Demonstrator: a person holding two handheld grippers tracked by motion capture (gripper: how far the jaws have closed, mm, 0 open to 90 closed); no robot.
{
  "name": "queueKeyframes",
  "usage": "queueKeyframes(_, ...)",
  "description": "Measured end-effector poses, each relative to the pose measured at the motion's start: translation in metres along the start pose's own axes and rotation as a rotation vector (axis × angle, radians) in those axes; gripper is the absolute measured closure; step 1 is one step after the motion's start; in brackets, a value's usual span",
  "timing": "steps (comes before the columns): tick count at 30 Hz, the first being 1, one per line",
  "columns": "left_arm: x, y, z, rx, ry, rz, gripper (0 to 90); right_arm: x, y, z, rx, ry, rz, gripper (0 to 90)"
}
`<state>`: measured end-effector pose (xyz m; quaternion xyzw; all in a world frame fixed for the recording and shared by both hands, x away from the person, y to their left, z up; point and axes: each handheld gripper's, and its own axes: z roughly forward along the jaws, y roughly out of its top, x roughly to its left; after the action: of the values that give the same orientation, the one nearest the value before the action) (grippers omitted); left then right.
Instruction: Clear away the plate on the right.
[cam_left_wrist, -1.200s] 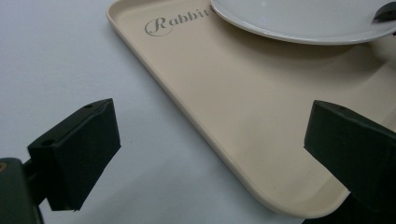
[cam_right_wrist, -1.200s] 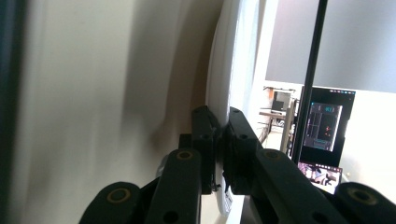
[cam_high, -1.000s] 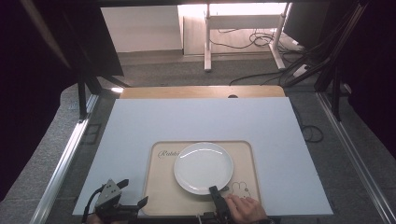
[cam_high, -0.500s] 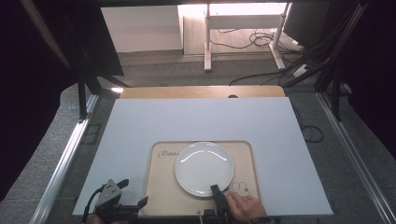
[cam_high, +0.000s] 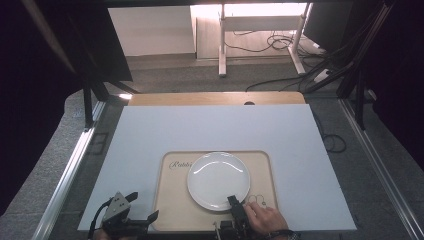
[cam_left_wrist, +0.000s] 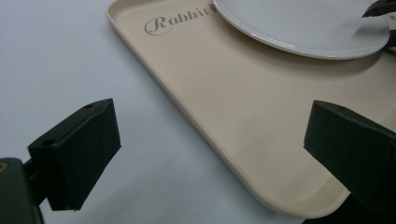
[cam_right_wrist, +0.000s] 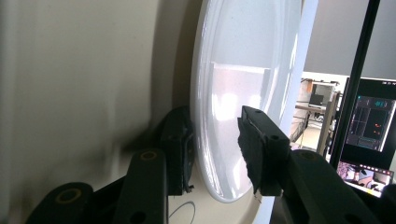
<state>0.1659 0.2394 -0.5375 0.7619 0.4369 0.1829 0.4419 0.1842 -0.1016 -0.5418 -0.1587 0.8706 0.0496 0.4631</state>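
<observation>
Plate (cam_high: 218, 180) sits flat on the tray (cam_high: 172, 205), roughly centred, its near rim toward the person. Right gripper (cam_high: 235, 205) is at that near rim, turned on its side so one jaw goes under the rim and the other over the top face; in the right gripper view (cam_right_wrist: 215, 154) the rim stands between the jaws with a gap on the upper side. Jaws have just been opening, so I read this as a release: the pads are off the plate, not pinching it. Rim grip makes sense, it's the only edge a flat plate offers. Left gripper (cam_high: 131, 220) hovers just off the tray's near-left corner, over the white mat (cam_high: 215, 127), jaws spread wide with nothing between them (cam_left_wrist: 205, 154). Looks parked there to steady the tray if needed. Tray lies at the mat's near edge, within easy reach.
</observation>
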Motion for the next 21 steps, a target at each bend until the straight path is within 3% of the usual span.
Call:
queueKeyframes(3, 0.0, 0.0, 0.0, 0.0, 0.0, 0.0, 3.2, -0.001, 0.0, -0.001, 0.008, 0.016, -0.005, 61.9)
queueKeyframes(21, 0.0, 0.0, 0.0, 0.0, 0.001, 0.005, 3.2, -0.004, -0.003, -0.014, -0.016, 0.001, 0.007, 58.7)
